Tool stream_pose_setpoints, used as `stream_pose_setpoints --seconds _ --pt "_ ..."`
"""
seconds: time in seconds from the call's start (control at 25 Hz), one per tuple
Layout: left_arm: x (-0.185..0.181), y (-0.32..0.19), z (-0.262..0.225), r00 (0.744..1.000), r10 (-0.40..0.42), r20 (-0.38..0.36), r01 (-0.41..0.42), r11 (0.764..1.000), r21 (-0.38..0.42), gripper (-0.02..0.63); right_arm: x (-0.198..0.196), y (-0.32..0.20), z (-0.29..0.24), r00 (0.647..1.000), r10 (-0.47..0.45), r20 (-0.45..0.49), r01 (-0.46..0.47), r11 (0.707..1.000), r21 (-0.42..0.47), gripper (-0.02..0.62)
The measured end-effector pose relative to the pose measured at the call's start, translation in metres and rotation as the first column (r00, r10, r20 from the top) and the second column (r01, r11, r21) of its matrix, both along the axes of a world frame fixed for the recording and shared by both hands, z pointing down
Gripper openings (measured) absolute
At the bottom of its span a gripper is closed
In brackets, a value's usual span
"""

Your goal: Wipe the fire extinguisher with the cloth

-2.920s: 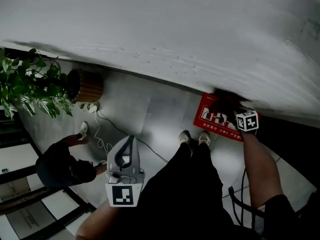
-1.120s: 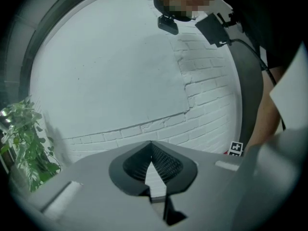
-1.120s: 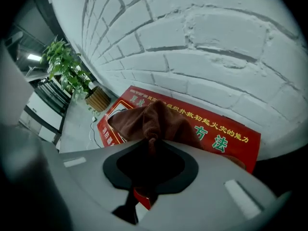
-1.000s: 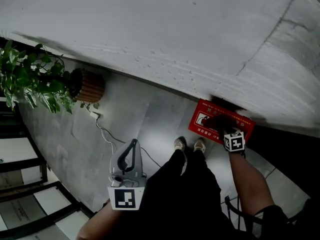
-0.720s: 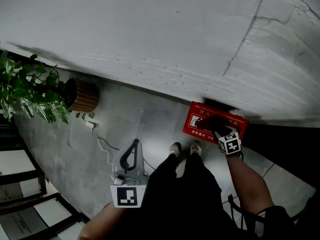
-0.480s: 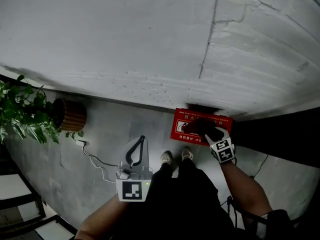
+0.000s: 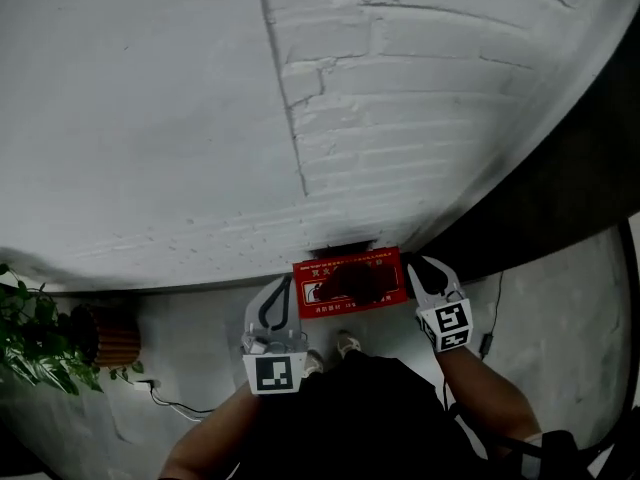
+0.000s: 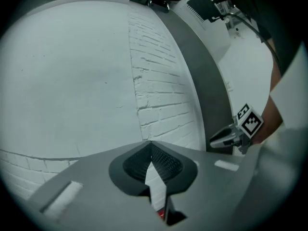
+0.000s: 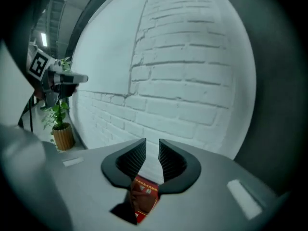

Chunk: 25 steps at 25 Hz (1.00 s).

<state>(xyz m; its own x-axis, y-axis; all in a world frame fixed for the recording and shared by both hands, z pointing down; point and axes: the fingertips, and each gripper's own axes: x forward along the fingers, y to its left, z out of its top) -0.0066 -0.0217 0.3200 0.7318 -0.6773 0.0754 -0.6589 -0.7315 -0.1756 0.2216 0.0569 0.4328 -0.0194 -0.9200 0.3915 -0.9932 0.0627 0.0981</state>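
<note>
person: stands close to the wall, shoes (image 7: 348, 345) just short of the red box, both arms raised in front.
left gripper (image 8: 150, 146): held level at the wall, jaws together, nothing in them; parked clear of the work, i'd say.
right gripper (image 9: 152, 147): to its right, tipped slightly down, jaws a narrow gap apart and just been closing, nothing between them.
red box (image 7: 308, 274): on the floor against the foot of the wall, below and between the two grippers; i take it for the fire extinguisher's case, the bottle itself i cannot make out.
cloth (image 7: 355, 283): a dark heap on top of the box, likely the cloth; neither gripper touches it.
stage: empty grippers with the cloth on the box fit a cloth waiting to be lifted, or one laid down after wiping.
wall (image 7: 400, 118): white painted brick, beyond everything.
plant (image 7: 30, 338): far left, in a ribbed pot by the wall.
</note>
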Motion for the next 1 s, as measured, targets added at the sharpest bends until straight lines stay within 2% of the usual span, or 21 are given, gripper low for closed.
stream_pose_setpoints --seconds 0.16,0.28,0.44,0.8,1.0 --pt "0.008 0.008 0.01 0.999 0.031 -0.006 -0.032 0.999 -0.034 0.0 0.015 0.018 -0.035 0.997 0.079 -0.005 -0.078 0.992 0.095 0.08" --pt "0.01 0.012 0.012 0.999 0.045 0.002 -0.045 0.998 -0.034 0.0 0.02 0.035 -0.039 0.994 0.108 0.001 -0.107 0.987 0.116 0.078" --pt "0.012 0.005 0.015 1.0 0.03 0.009 -0.029 0.999 -0.039 0.0 0.023 0.041 -0.027 0.993 0.119 0.016 -0.12 0.988 0.096 0.003" --pt "0.007 0.007 0.019 1.0 0.013 0.018 -0.012 0.998 -0.058 0.0 0.006 0.018 -0.003 0.999 0.053 -0.007 -0.053 0.998 0.02 0.002" --pt "-0.003 -0.006 0.0 1.0 -0.017 -0.001 0.017 0.999 -0.04 0.0 -0.001 0.007 0.006 0.999 0.041 0.012 -0.041 0.999 -0.004 0.002"
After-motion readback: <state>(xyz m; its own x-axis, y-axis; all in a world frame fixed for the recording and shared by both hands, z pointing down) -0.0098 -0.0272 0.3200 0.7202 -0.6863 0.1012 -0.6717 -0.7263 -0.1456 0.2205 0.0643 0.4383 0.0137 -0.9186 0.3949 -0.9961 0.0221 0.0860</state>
